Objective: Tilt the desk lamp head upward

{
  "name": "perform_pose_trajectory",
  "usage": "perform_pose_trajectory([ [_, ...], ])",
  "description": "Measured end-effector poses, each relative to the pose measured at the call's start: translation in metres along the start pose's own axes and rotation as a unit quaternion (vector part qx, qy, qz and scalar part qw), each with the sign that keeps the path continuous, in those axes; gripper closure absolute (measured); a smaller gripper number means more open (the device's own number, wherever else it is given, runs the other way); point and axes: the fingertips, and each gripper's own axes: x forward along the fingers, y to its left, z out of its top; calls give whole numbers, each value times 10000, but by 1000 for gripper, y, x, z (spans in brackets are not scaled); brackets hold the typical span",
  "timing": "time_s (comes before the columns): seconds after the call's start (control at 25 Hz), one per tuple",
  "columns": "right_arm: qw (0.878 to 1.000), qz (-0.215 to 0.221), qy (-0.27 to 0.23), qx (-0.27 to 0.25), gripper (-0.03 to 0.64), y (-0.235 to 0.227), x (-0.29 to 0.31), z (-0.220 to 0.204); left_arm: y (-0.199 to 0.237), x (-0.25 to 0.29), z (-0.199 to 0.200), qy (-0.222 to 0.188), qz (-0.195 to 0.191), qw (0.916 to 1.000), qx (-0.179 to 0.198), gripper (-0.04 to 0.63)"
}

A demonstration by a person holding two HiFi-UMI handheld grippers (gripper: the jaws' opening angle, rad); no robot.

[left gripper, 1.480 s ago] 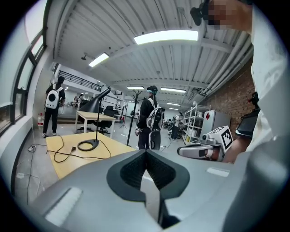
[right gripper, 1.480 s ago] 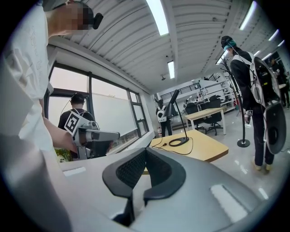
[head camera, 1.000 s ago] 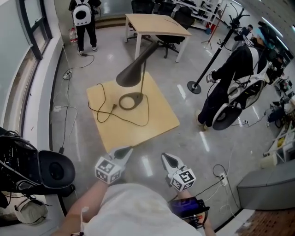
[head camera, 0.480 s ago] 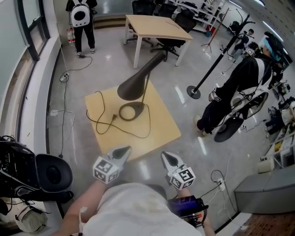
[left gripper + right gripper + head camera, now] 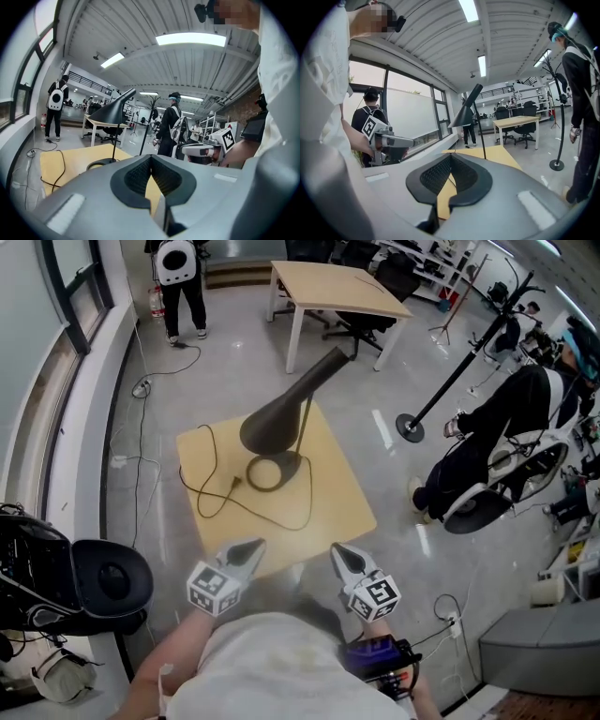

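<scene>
Pale wooden surface (image 5: 342, 498) on the grey floor (image 5: 220, 343) carries the desk lamp (image 5: 281, 418), with its cord (image 5: 211, 479) lying beside the round base. Both closed and empty, the left tongs (image 5: 246, 550) and the right tongs (image 5: 342, 558) are near its front edge, apart from the lamp.

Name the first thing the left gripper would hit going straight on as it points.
Probably the wooden table top, right of the lamp base; the left gripper aims slightly downward, though depth is unclear.

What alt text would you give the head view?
A dark desk lamp with a cone head stands on a wooden table, its cord looping left. The left tool and right tool, both shut and empty, hover at the table's near edge.
</scene>
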Motion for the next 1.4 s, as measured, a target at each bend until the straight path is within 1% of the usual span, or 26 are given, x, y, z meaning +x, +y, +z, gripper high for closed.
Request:
perform_pose_trajectory([
  [0.2, 9992, 397, 35, -78, 603, -31, 27, 14, 15, 33, 16, -32, 336, 9993, -130, 594],
  [0.48, 9951, 979, 14, -164, 603, -83, 59, 34, 21, 81, 54, -269, 657, 9975, -61, 594],
  [0.68, 9866, 1568, 56, -441, 603, -103, 79, 56, 28, 100, 72, -329, 1100, 9934, -65, 594],
  [0.84, 9798, 1928, 113, -508, 603, -123, 88, 61, 30, 111, 82, -332, 1462, 9887, -96, 594],
  [1.08, 9698, 2365, 207, -553, 603, -130, 102, 63, 35, 115, 80, -363, 1909, 9808, -182, 594],
  [1.24, 9651, 2538, 236, -603, 603, -126, 114, 62, 42, 112, 77, -367, 2047, 9779, -226, 594],
  [1.4, 9637, 2585, 258, -615, 603, -126, 121, 65, 49, 108, 73, -427, 2142, 9754, -306, 594],
])
